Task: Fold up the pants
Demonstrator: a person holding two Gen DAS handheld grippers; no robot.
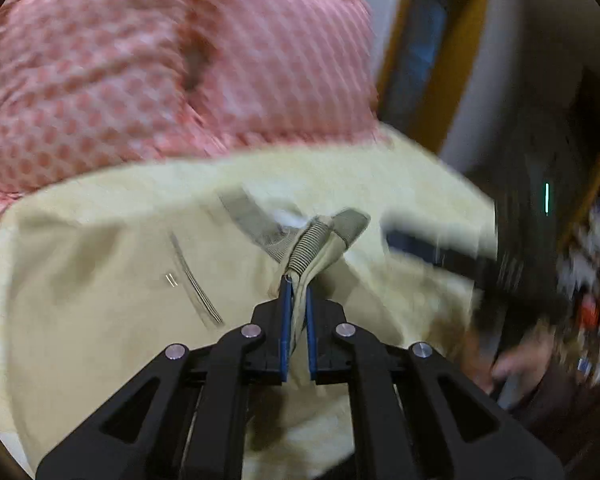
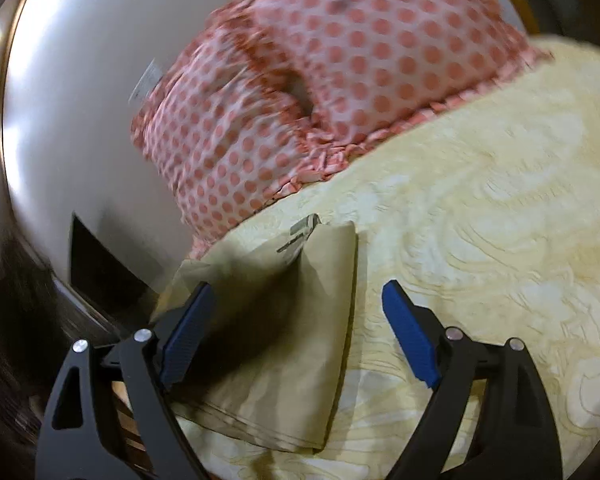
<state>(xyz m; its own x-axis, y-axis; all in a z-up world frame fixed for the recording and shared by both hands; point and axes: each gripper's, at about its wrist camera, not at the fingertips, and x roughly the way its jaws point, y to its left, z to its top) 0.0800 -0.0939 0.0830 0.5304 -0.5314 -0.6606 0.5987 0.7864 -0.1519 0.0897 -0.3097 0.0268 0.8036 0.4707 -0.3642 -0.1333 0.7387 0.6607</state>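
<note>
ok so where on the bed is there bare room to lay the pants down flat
The open stretch is the yellow bedspread right of the pants, below the polka-dot pillow. It is crowded toward the pillow and along the bed's left edge, where the pants lie. The left tool pinches the pants; the right tool hangs open over them.

Pants (image 2: 284,320) on bedspread (image 2: 480,208), pillow (image 2: 340,80) behind, wall (image 2: 80,120) left.

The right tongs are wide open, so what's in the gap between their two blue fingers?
In the right wrist view, the folded pants fill most of the gap between the right tongs' fingers, with a strip of yellow bedspread beside them.
</note>
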